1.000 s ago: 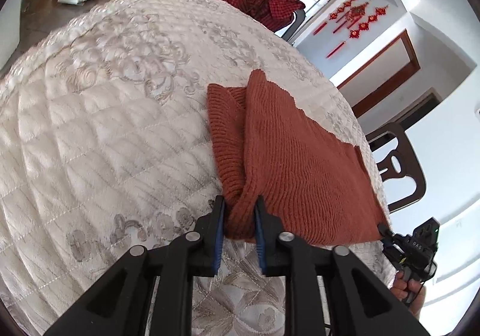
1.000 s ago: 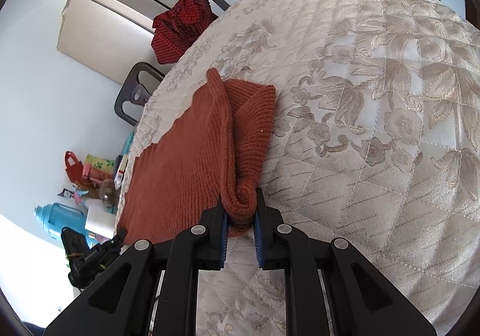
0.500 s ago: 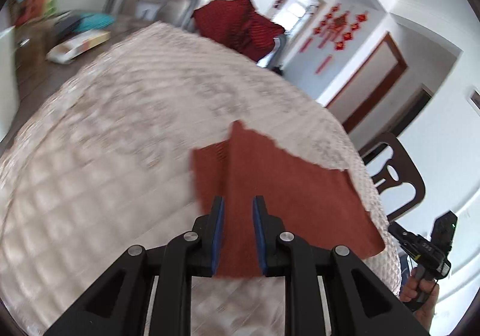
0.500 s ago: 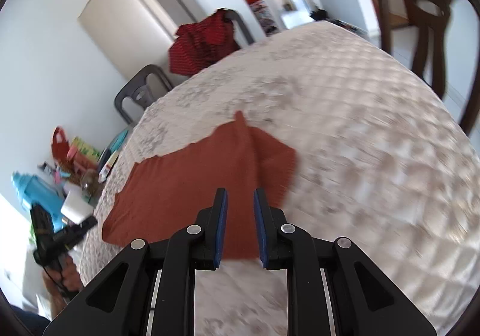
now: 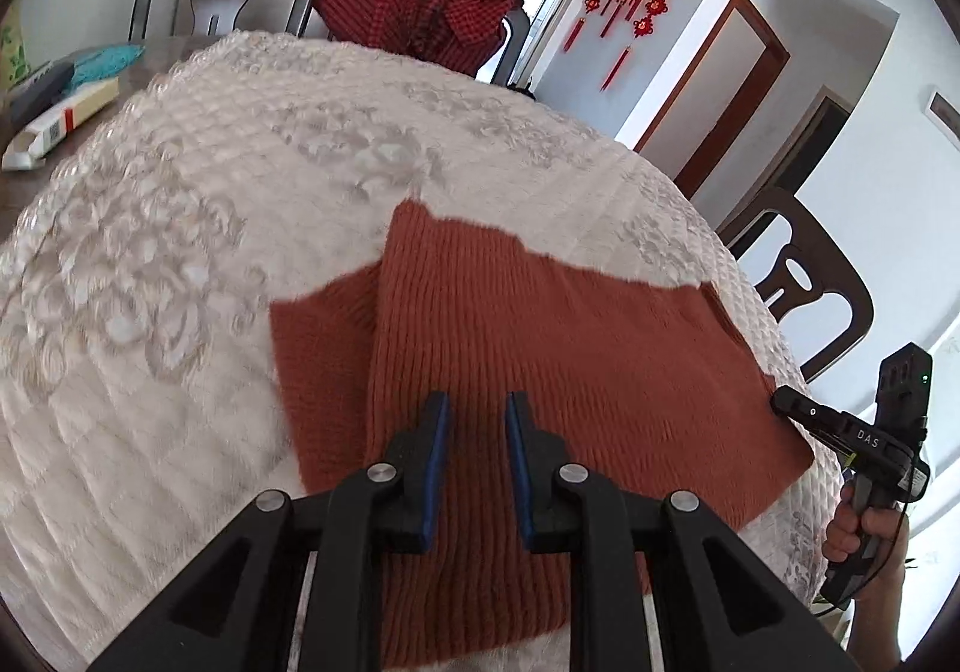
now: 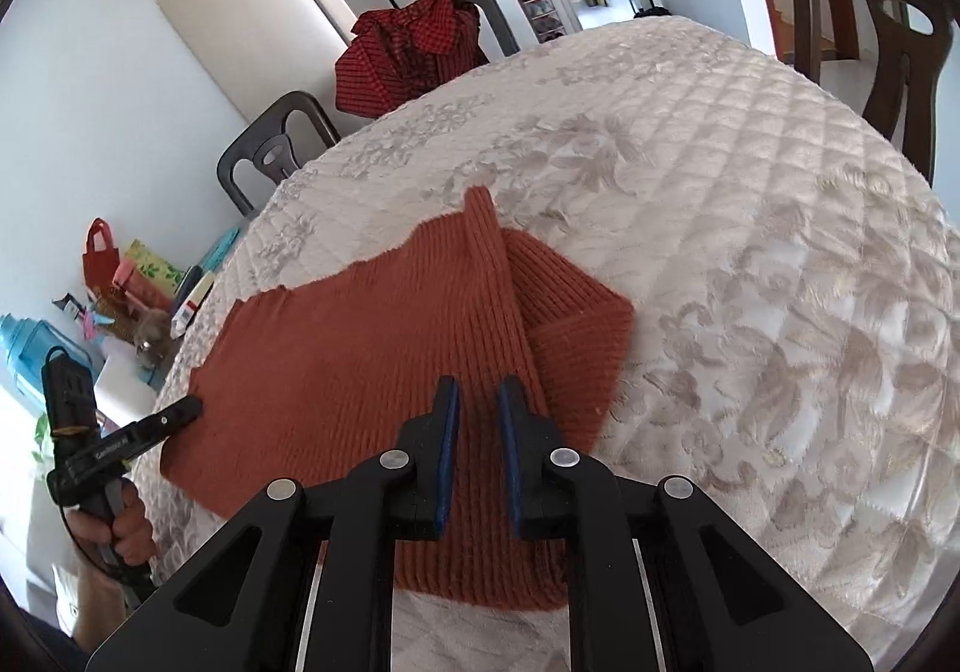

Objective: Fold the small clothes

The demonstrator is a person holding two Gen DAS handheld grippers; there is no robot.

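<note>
Rust knit sweater (image 5: pixel 558 372) flat on quilted tablecloth (image 5: pixel 180 228) | left gripper (image 5: pixel 476 420) above it, jaws parted, empty | right gripper (image 6: pixel 478 408) likewise

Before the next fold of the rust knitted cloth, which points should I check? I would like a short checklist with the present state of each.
1. Left gripper free of cloth: ok, jaws open, nothing between them.
2. Right gripper free of cloth: ok, open and empty.
3. Rust knitted cloth lying flat on the quilted table cover: ok.
4. Folded flap lying smooth: not ok, a raised ridge runs along it.
5. Near cloth edge fully on the table: cannot tell, the grippers hide it.
</note>
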